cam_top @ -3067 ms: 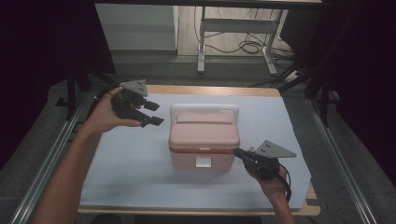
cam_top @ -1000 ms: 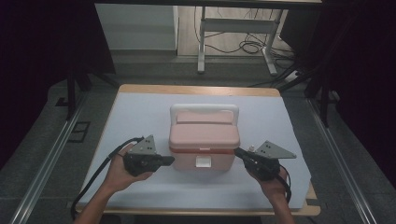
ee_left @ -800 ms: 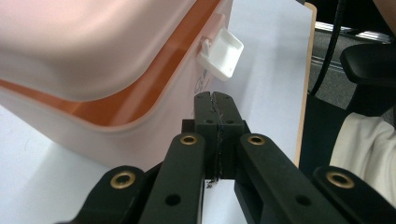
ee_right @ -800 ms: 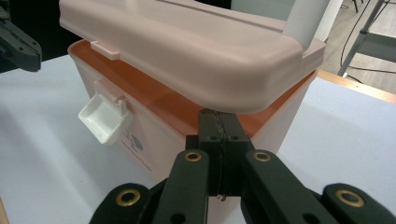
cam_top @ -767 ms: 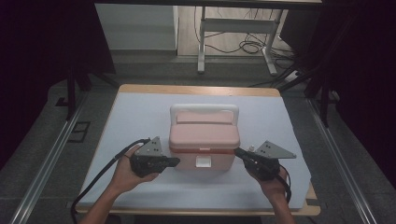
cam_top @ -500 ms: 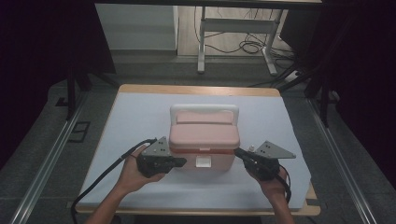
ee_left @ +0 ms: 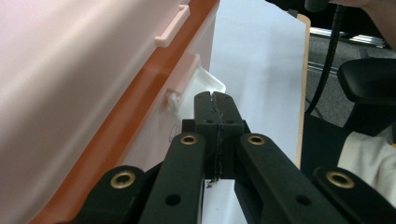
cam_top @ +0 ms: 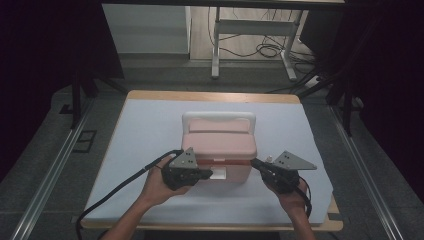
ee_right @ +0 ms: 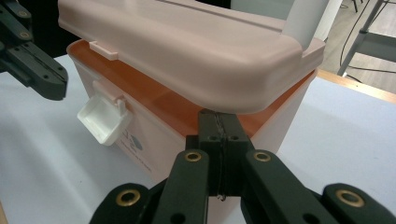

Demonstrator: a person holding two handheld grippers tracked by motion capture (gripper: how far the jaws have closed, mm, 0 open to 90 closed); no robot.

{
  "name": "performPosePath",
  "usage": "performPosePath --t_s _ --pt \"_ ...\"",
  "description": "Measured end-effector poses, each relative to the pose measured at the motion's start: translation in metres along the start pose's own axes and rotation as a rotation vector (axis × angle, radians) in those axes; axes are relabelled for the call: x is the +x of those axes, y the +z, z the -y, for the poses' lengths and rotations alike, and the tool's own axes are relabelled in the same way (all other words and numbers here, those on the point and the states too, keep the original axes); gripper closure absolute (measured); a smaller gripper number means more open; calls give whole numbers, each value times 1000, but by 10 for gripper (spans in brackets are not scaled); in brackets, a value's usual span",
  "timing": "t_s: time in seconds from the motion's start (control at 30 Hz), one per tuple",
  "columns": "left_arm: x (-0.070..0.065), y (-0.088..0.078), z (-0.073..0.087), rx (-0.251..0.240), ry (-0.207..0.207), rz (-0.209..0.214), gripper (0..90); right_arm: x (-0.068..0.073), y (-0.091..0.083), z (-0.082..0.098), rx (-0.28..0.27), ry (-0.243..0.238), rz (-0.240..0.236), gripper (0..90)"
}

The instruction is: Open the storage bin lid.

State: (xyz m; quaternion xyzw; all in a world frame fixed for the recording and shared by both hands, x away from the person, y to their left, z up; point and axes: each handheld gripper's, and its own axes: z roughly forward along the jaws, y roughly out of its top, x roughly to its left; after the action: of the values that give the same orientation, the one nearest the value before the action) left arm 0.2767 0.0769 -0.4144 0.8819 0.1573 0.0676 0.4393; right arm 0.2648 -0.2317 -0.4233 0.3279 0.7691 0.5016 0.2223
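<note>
Each black hand-held gripper (cam_top: 204,174) carries brass rivets, a grey plate and a cable.

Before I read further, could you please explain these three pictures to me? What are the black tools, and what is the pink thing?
A person holds a black two-jaw gripper in each hand. One picture looks down from above the table; the other two come from cameras riding on each gripper. On the table stands a pink storage box with a white handle; its white latch hangs open. The left gripper points at the latch; the right gripper sits at the box's front corner, under the lid's edge. Both grippers are shut and hold nothing.
</note>
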Motion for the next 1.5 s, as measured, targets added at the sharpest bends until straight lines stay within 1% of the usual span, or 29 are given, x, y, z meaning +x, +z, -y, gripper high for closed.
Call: performPosePath --t_s 0.1,0.17,0.23,0.37,0.53,0.77,1.03,1.3,1.5 --pt "0 3 -1 -4 3 0 900 0 0 0 0 1 -1 897" --pt "0 5 -1 -15 -8 2 900 0 0 0 0 1 -1 897" --pt "0 8 -1 -13 -17 1 900 0 0 0 0 1 -1 897" --pt "-1 12 0 -10 -14 0 900 0 0 0 0 0 0 897" --pt "0 15 1 -12 -21 -1 900 0 0 0 0 0 0 897" --pt "2 20 2 -9 -26 -11 900 0 1 0 3 3 1 897" --pt "1 22 2 -6 -19 -17 900 -1 1 1 4 3 1 897" --pt "0 25 2 -13 -26 -21 900 -1 1 1 5 5 1 897" --pt "0 26 2 -13 -24 -24 900 -1 2 1 3 0 4 897"
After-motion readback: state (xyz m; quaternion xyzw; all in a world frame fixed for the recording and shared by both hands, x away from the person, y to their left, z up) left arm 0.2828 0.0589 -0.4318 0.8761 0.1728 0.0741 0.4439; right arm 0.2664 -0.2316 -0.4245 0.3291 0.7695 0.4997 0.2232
